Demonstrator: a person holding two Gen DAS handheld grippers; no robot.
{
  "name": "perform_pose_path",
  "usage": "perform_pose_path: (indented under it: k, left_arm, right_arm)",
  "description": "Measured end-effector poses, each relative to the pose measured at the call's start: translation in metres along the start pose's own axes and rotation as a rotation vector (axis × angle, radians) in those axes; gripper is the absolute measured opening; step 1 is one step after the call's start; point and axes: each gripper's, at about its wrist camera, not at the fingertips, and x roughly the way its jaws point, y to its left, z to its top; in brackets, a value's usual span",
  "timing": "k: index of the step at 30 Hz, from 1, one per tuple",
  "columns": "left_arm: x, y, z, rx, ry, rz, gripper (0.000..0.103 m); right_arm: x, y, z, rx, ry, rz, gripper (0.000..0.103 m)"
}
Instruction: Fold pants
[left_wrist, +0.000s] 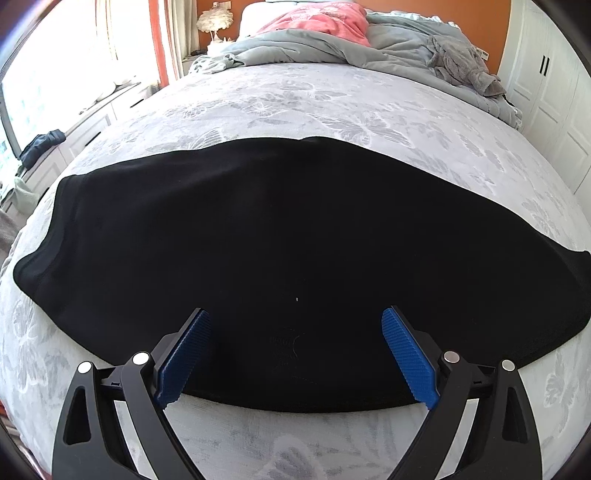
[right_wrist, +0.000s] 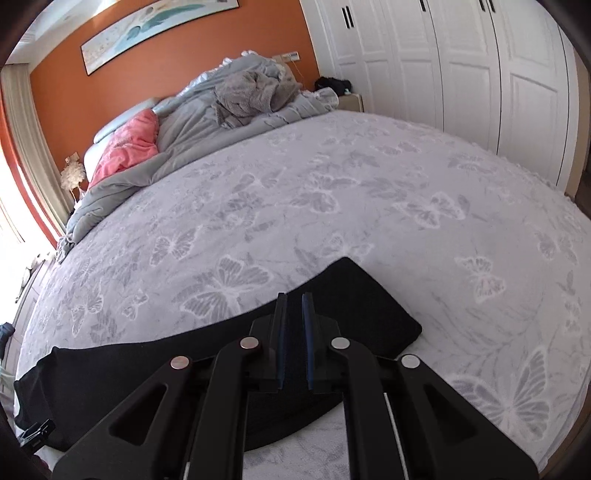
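i'm looking at black pants (left_wrist: 280, 258) lying flat across the near part of the bed (left_wrist: 332, 103), stretched sideways with one end well off to each side. the left gripper (left_wrist: 295, 354) is hovering over the near edge of the pants with its jaws spread wide and nothing between them. the right gripper (right_wrist: 294, 339) is sitting over the right-hand end of the pants (right_wrist: 332, 295) with its jaws nearly together; i'm seeing only a narrow slit between the blue pads (right_wrist: 307, 332) and cannot tell whether any cloth is pinched there.

i'm judging the fabric soft, limp and light, likely to sag and drag on the butterfly-print sheet, so i'd be taking hold at an end hem or a corner, not mid-panel.

the left view is giving me the whole garment and the crumpled grey duvet (left_wrist: 295, 48) beyond the pants; the right view is showing only the right end's squared corner, plus white wardrobe doors (right_wrist: 461, 74) beyond the bed.
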Motion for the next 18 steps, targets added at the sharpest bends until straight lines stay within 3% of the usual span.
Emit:
perform_pose_path:
  k: [2, 3, 4, 7, 9, 14, 15, 17, 18]
  left_arm:
    - [-0.001, 0.009, 0.003, -0.031, -0.004, 0.001, 0.092]
    - [-0.002, 0.014, 0.005, -0.047, -0.005, 0.003, 0.092]
    - [-0.003, 0.02, 0.007, -0.067, -0.006, 0.003, 0.092]
    - [-0.003, 0.036, 0.01, -0.144, 0.01, -0.027, 0.092]
    - [-0.003, 0.043, 0.01, -0.185, 0.011, -0.032, 0.092]
    - [-0.002, 0.032, 0.006, -0.117, 0.002, 0.021, 0.092]
    - [0.0, 0.03, 0.005, -0.099, 0.007, 0.022, 0.092]
    - [0.003, 0.024, 0.003, -0.062, 0.017, 0.028, 0.092]
    - [0.005, 0.02, 0.002, -0.046, 0.019, 0.032, 0.092]
  right_arm:
    - [-0.006, -0.004, 0.003, 0.017, -0.043, 0.036, 0.028]
    - [-0.004, -0.009, 0.003, 0.025, -0.046, 0.039, 0.058]
    - [0.003, -0.016, 0.002, 0.031, -0.035, 0.006, 0.069]
    - [0.032, -0.048, -0.006, 0.088, 0.071, -0.075, 0.064]
    - [0.043, -0.069, -0.011, 0.156, 0.093, -0.083, 0.064]
    - [0.077, -0.087, -0.023, 0.174, 0.168, -0.062, 0.063]
    - [0.086, -0.086, -0.026, 0.163, 0.187, -0.067, 0.058]
    - [0.091, -0.081, -0.027, 0.118, 0.189, -0.117, 0.02]
    - [0.088, -0.078, -0.021, 0.116, 0.18, -0.088, 0.011]
